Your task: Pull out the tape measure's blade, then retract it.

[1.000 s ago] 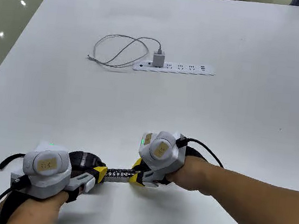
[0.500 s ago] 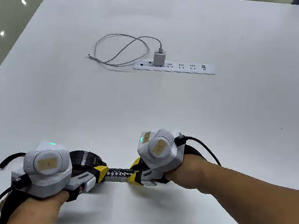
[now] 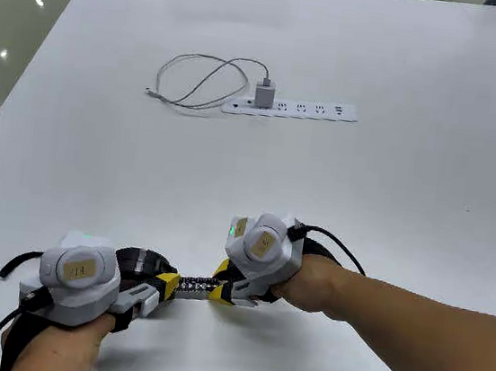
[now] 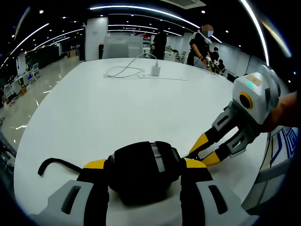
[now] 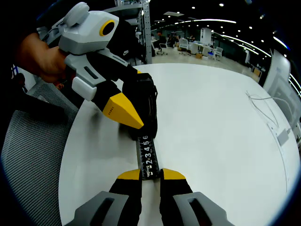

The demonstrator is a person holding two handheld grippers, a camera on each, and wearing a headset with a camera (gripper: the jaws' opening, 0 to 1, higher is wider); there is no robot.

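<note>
Tape measure (image 5: 143,101) in left hand-held gripper (image 4: 146,165); right hand-held gripper (image 5: 151,174) seemingly pinches blade (image 5: 147,153).

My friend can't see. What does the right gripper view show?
The right gripper pinches the end of a tape measure's blade, pulled a short way out of its black case. The left gripper clamps that case on the white table.

Grippers tip to tip, forearms low.
Left gripper (image 3: 161,285) clamps the tape measure (image 4: 141,172); right gripper (image 3: 220,291) pinches its blade (image 5: 146,153).
</note>
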